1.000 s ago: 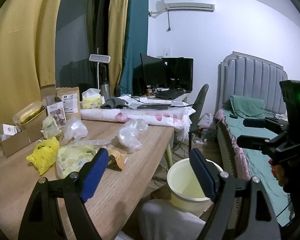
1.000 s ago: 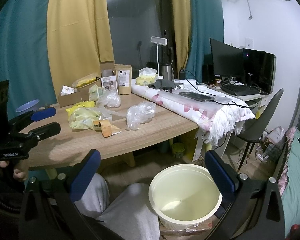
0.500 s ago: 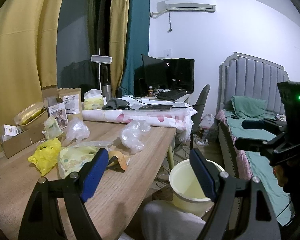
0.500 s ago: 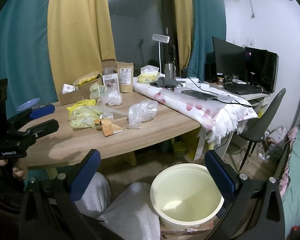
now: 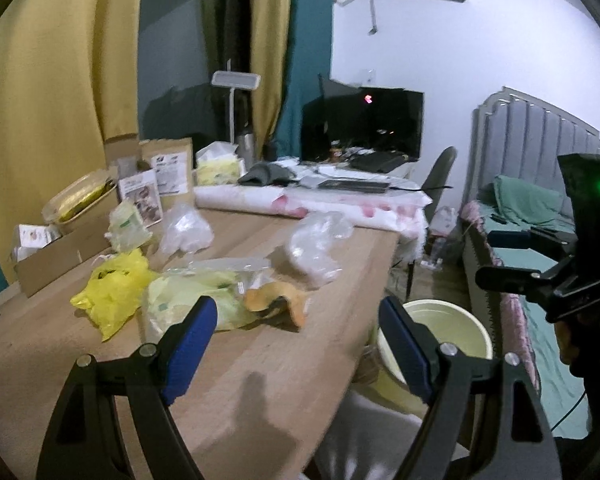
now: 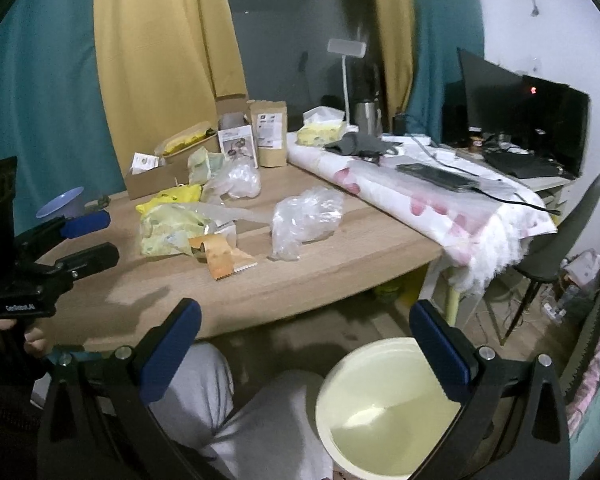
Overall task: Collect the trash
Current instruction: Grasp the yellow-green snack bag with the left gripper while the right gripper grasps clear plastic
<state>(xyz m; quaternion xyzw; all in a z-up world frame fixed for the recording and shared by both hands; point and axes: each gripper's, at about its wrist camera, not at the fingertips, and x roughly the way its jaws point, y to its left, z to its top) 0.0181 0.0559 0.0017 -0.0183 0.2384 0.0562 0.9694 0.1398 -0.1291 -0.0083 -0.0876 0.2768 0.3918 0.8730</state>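
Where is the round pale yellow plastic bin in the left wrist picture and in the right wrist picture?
Left wrist view: the round pale yellow plastic bin stands on the floor at lower right, past the wooden table's edge.
Right wrist view: the bin is at bottom centre-right, beside the person's grey-clad knee.
Shared landmark: the crumpled clear plastic bag on the table.

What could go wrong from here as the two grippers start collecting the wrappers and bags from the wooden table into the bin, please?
1. The clear plastic bag is crumpled and slippery-looking; open jaws may pinch only a fold and drop it short of the pale yellow bin.
2. The orange wrapper overlaps the pale green bag, so grabbing one may drag the other along.
3. The bin stands on the floor beside the person's knee, below the table edge; light scraps could miss it.
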